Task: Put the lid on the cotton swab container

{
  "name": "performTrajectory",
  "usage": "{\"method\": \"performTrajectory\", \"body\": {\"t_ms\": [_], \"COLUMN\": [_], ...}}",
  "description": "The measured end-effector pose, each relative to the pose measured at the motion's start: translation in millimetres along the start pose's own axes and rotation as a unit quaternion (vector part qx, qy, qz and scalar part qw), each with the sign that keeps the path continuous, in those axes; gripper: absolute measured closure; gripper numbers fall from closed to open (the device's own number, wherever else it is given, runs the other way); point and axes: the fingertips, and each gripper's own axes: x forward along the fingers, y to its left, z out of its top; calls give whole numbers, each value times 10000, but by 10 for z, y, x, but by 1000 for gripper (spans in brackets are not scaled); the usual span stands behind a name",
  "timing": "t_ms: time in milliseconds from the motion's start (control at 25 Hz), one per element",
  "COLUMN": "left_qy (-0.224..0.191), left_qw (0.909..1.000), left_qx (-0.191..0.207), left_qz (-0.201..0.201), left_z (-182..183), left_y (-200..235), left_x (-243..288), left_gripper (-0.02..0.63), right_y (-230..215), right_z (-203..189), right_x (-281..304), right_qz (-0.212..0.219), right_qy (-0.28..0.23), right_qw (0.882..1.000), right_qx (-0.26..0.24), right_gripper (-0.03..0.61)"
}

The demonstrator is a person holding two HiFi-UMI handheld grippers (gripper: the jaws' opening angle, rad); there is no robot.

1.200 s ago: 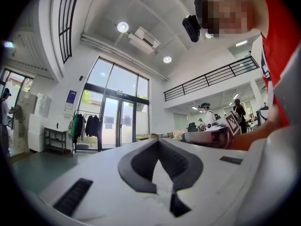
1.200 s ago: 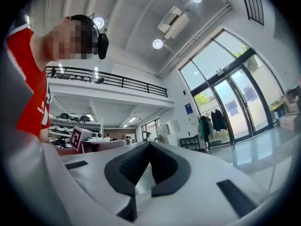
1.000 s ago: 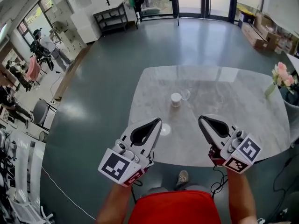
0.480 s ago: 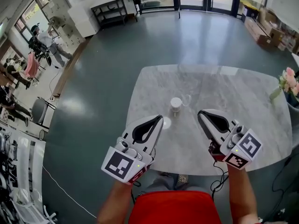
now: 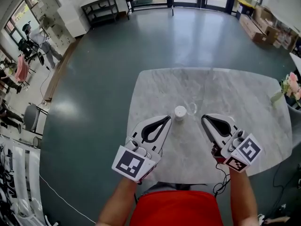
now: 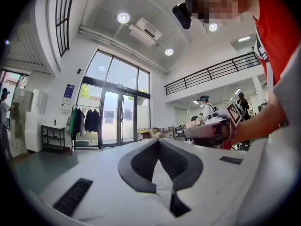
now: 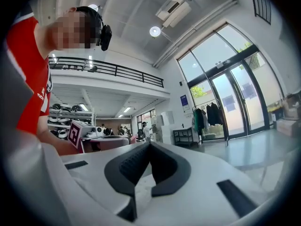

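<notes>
Head view: cotton swab container (image 5: pixel 180 112) stands uncovered near frame center on the marble table (image 5: pixel 244 93), with the clear lid (image 5: pixel 192 109) lying just to its right. Left gripper (image 5: pixel 167 120) and right gripper (image 5: pixel 204 121) hover below it, one either side. Both have jaws pressed together, empty.

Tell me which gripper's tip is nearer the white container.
The left gripper, its tip just beside the white container; the right gripper is farther off, on the clear lid's side.
</notes>
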Motion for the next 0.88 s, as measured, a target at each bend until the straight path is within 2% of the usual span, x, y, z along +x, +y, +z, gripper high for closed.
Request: {"method": "performTrajectory", "body": {"t_ms": [320,360,400,680,760,880], "left_qy": [235,221,232,582,728,1102], "left_qw": [9997,9996,9995,9983,9972,9933], "left_qx": [103,187,232,96,139,167], "left_qz": [4,1,-1,-18,-103,-314], "left_z": [-375,-427,-478,-871,-1008,-1300], "left_y": [166,188,199,243,266,265], "left_x": [356,404,443,658,721,806], "left_gripper": [594,594,594,588,567,476], "right_y": [-409,-447,-474,-709,-772,-847], "right_z": [-301,-346,-392,-684,-772,-951], "right_x": [83,98,107,152,182,218], "right_qz": [-20,1,24,50,63,133], "right_qy": [308,362,420,750,864,1094], "right_qw": [9995,9993,9991,9970,9958,9931], "right_qx": [53,39,30,187,297,407], "right_gripper": [580,539,540,530,496,429]}}
